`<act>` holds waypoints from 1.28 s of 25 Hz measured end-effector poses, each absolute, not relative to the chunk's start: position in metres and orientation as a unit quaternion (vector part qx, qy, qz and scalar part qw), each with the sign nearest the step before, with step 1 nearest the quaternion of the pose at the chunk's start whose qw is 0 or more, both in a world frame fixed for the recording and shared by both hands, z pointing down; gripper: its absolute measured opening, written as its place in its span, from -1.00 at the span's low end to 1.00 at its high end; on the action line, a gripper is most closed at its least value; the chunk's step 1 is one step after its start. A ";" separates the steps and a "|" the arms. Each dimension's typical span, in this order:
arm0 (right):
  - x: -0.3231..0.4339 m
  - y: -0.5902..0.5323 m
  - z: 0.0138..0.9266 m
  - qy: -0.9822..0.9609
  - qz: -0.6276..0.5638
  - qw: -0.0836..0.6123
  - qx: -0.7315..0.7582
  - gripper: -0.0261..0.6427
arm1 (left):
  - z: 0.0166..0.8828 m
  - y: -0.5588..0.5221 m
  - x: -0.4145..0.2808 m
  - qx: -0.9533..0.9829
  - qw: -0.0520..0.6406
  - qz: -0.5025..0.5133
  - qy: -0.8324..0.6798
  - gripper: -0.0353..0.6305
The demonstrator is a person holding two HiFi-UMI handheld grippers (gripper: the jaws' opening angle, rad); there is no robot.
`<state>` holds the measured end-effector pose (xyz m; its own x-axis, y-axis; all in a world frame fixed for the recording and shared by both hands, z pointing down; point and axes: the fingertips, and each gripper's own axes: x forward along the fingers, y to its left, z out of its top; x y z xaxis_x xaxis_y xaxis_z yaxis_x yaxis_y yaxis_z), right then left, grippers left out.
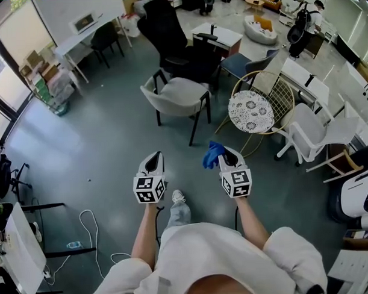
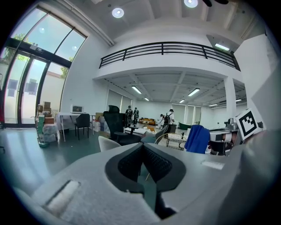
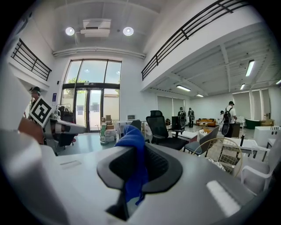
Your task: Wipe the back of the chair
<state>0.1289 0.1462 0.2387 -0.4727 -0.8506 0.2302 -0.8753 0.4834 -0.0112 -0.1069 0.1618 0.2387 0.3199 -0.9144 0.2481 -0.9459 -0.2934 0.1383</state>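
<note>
Right gripper was clenched on the blue cloth. Left gripper was pinched closed, empty. Grey armchair stood well ahead on the floor (other chairs nearby, target unclear). Risk: cloth held by one bunched corner, could slip out under wiping drag.

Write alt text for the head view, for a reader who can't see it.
The right gripper clamps a bunched blue cloth; the left gripper beside it is shut and empty. Ahead, across the grey floor, stands a grey upholstered chair with black legs, untouched.
</note>
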 end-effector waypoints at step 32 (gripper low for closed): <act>0.045 -0.082 0.244 -0.835 0.074 0.115 0.533 -0.81 | 0.278 -0.072 -0.184 0.816 0.170 0.079 -0.548 -0.89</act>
